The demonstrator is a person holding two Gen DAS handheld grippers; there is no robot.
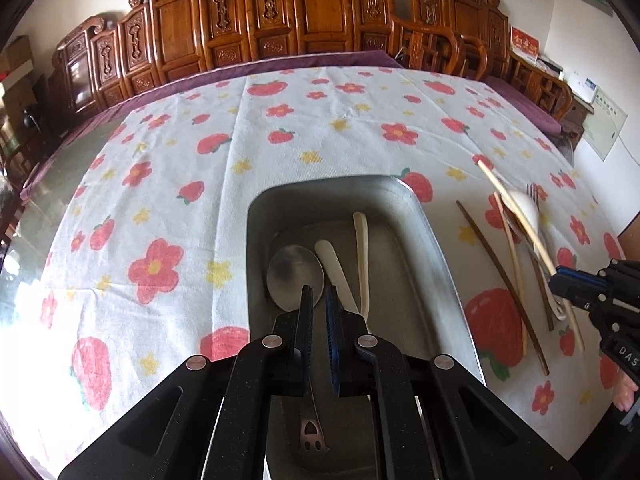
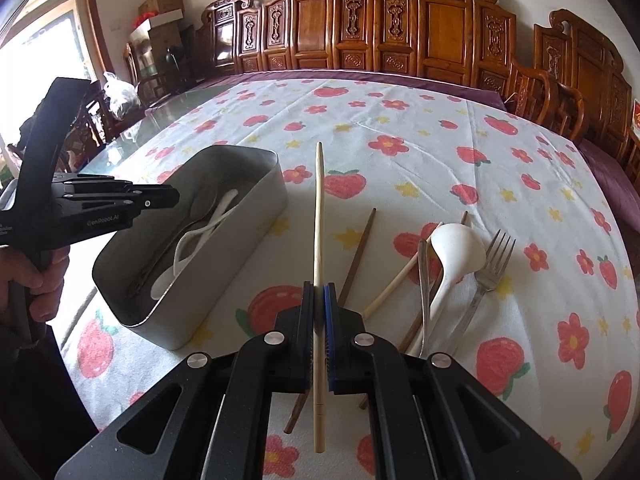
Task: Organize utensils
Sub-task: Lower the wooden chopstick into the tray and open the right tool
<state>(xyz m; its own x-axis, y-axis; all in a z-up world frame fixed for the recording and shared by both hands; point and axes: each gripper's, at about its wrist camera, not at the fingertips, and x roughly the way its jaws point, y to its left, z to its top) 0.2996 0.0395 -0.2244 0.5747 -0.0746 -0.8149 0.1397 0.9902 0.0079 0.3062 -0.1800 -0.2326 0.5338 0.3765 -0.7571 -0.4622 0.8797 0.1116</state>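
A grey metal box (image 1: 436, 248) on the flowered cloth holds a metal spoon (image 1: 295, 276) and two white utensils (image 1: 362, 248). My left gripper (image 1: 319, 295) hovers above the spoon, its jaws a narrow gap apart, nothing between them. My right gripper (image 2: 319, 290) is shut on a pale bamboo chopstick (image 2: 318, 208), lifted above the cloth right of the box (image 2: 256, 216). In the left wrist view this chopstick (image 1: 516, 216) slants up from the right gripper (image 1: 560, 280). On the cloth lie a dark chopstick (image 2: 358, 256), a white ladle-spoon (image 2: 456, 248), a fork (image 2: 490, 268) and more utensils.
Carved wooden chairs (image 2: 360, 28) line the far side of the table. A purple edge (image 1: 304, 60) borders the cloth. A person's hand (image 2: 44, 276) holds the left gripper (image 2: 120, 204) at the left. Boxes (image 2: 160, 12) stand far left.
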